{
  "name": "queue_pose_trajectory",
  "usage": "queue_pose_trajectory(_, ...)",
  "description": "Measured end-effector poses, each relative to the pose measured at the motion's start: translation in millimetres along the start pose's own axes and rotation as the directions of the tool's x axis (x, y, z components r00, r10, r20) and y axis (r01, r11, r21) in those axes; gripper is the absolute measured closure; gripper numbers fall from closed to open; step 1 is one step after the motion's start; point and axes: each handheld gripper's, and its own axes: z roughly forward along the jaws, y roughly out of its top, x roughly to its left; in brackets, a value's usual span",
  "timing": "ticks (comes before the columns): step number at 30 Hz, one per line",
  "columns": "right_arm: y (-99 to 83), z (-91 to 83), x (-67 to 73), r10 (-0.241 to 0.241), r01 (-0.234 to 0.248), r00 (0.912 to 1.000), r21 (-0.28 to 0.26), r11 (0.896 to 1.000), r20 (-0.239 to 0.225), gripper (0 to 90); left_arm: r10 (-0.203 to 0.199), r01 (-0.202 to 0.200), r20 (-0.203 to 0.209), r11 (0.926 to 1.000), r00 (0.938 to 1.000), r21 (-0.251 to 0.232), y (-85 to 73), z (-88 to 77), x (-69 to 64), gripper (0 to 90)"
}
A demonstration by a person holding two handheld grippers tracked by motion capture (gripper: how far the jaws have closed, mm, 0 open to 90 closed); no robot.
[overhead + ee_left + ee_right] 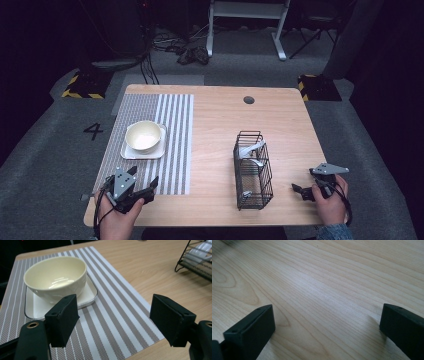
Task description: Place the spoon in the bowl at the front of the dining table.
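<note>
A cream bowl (144, 135) (56, 277) sits on a small white square plate (129, 151) (90, 293) on a grey-and-white striped placemat (175, 145) (117, 322) at the table's left. My left gripper (143, 178) (113, 317) hovers above the placemat's near end, open, nothing between its jaws, pointing toward the bowl. A black wire basket (252, 170) (197, 260) stands at centre right with pale utensils inside. My right gripper (301, 188) (327, 330) rests low over bare wood near the right front corner, open and empty.
The wooden table (280, 125) has a round cable hole (248, 100) near its far edge. Beyond the table are a white desk frame (247, 25), cables on the floor and yellow-black marked blocks (80, 85). A "4" (93, 131) is marked on the carpet at left.
</note>
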Motion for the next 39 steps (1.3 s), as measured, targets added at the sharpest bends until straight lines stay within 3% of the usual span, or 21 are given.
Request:
queue_pose_trajectory(8, 0.0, 0.0, 0.0, 0.0, 0.0, 1.0, 0.0, 1.0, 0.0, 0.1, 0.002, -0.001, 0.007, 0.9984, 1.0, -0.056, 8.3, -8.6, -6.2, 22.7)
queue_pose_trajectory(11, 0.0, 0.0, 0.0, 0.0, 0.0, 1.0, 0.0, 1.0, 0.0, 0.0, 0.026, -0.027, -0.005, 0.9981, 0.9996, -0.056, 9.3, -9.1, -6.8, 24.2)
queue_pose_trajectory(21, 0.0, 0.0, 0.0, 0.0, 0.0, 1.0, 0.0, 1.0, 0.0, 0.0, 0.013, -0.012, 0.009, 0.9973, 0.9999, -0.073, 13.6, -9.1, -14.2, 24.1)
queue_pose_trajectory(32, -0.2, 0.0, 0.0, 0.0, 0.0, 1.0, -0.001, 1.0, 0.0, 0.0, 0.052, -0.041, 0.113, 0.995, 0.9922, -0.091, 28.3, 3.2, -42.3, 24.4)
queue_pose_trajectory(39, -0.4, -0.2, 0.3, 0.001, -0.001, 1.0, -0.001, 1.0, 0.001, 0.1, 0.104, -0.086, 0.19, 0.9912, 0.9762, -0.1, 38.8, 8.5, -61.5, 25.9)
